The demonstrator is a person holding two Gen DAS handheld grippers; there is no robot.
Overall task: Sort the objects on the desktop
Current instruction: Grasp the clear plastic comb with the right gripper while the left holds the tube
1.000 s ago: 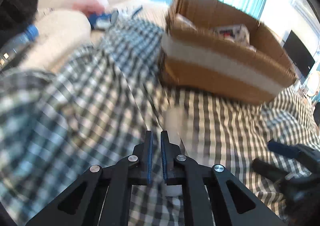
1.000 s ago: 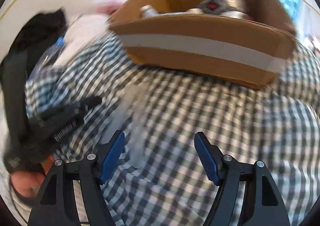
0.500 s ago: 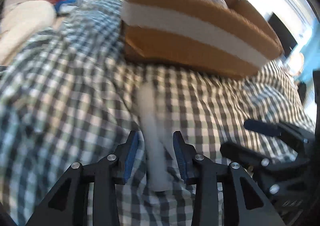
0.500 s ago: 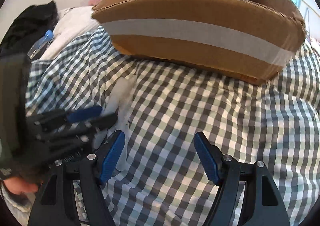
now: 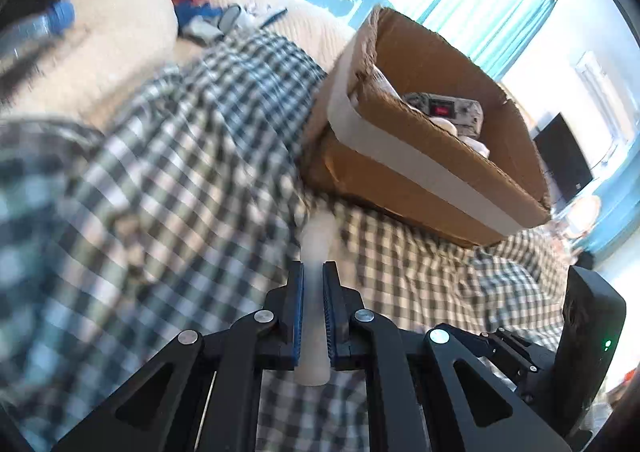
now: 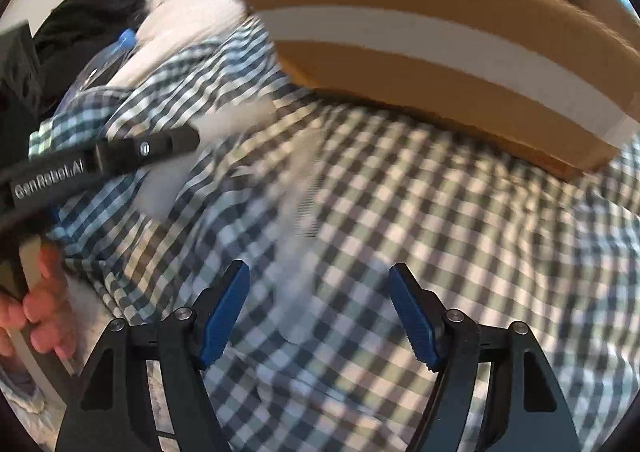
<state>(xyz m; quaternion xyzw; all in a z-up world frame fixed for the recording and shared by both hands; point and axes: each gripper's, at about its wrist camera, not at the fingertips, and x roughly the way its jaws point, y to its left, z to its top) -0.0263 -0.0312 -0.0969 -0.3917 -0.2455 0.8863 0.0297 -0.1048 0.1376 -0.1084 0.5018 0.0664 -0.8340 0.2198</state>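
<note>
Left gripper [image 5: 313,284] clamped on white tube [image 5: 315,248], just short of cardboard box [image 5: 432,172]. Right gripper [image 6: 318,306] gaping, empty. Next, likely: lift over rim, release.

Cardboard box [image 5: 432,156] ahead; open checked cloth [image 6: 400,252] before it.

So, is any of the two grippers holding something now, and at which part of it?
The left gripper is shut on the white tube, gripping it along its middle. The right gripper is open and holds nothing.
</note>
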